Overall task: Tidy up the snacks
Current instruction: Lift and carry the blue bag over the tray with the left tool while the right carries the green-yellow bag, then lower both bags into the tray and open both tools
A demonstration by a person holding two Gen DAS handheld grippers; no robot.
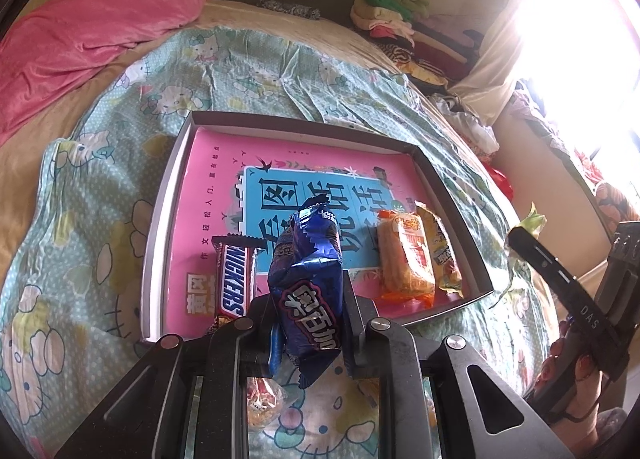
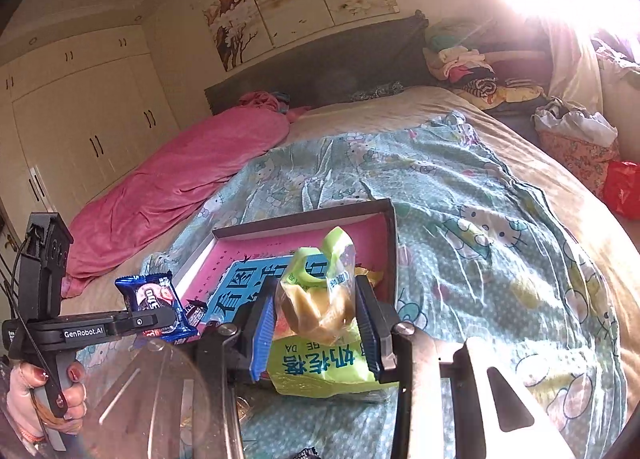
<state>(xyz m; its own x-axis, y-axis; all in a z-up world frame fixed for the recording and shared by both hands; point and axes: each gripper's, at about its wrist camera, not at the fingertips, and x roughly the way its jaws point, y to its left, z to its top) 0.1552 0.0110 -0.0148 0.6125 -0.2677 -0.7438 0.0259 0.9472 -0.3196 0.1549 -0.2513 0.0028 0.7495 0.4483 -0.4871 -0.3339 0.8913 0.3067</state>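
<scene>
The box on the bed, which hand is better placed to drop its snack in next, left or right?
Left, probably. The left gripper holds the blue Oreo pack over the box, above the gap between the Snickers bar and orange packet. The right gripper holds its green bag short of the near edge.

Landmark: shallow box on the bed.
Box middle and far end: open room.
Box near-left corner: chocolate bar.
Box near-right corner: two cracker packs.
Beyond box: bare quilt.
</scene>
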